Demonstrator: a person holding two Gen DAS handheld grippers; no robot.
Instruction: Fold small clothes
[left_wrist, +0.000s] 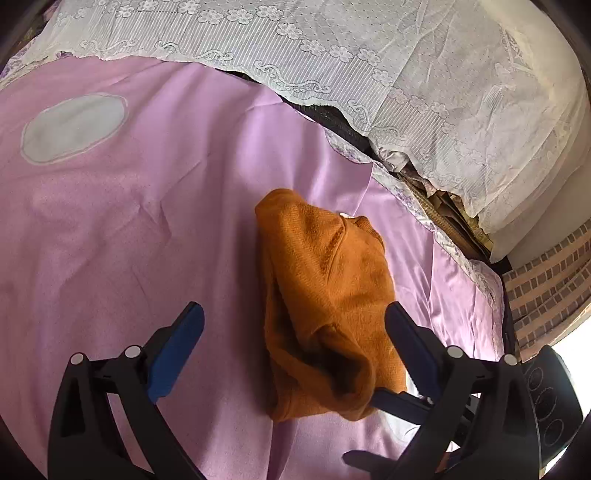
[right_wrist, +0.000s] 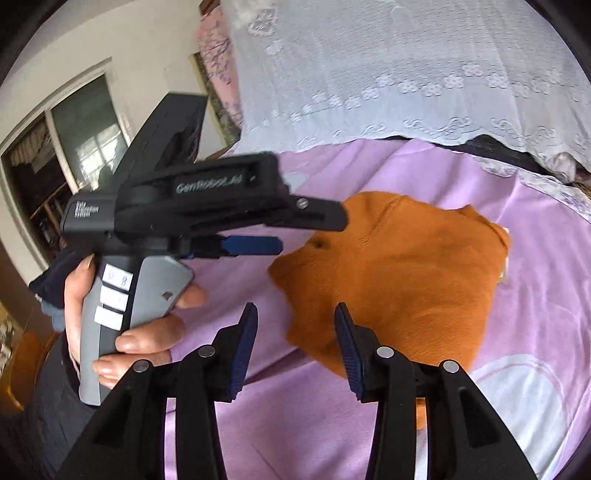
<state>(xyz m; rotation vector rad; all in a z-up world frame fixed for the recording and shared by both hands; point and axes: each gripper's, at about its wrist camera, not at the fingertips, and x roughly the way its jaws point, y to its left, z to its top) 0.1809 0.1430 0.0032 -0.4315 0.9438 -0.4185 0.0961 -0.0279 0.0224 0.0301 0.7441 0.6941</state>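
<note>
A small orange knitted garment (left_wrist: 325, 295) lies bunched and partly folded on the pink bedsheet (left_wrist: 110, 229). My left gripper (left_wrist: 295, 317) is open, its fingers wide apart, hovering over the garment's near end; its right finger (left_wrist: 410, 339) overlaps the cloth. In the right wrist view the garment (right_wrist: 399, 280) lies just ahead of my right gripper (right_wrist: 295, 314), which is open and empty at the garment's near left edge. The left gripper (right_wrist: 280, 229) shows there from the side, held by a hand (right_wrist: 122, 332), with nothing between its fingers.
A white lace cover (left_wrist: 369, 74) lies over pillows along the far side of the bed. A brick-pattern wall (left_wrist: 546, 288) is at the right. A window (right_wrist: 88, 122) and a dark monitor-like object (right_wrist: 166, 129) are to the left of the bed.
</note>
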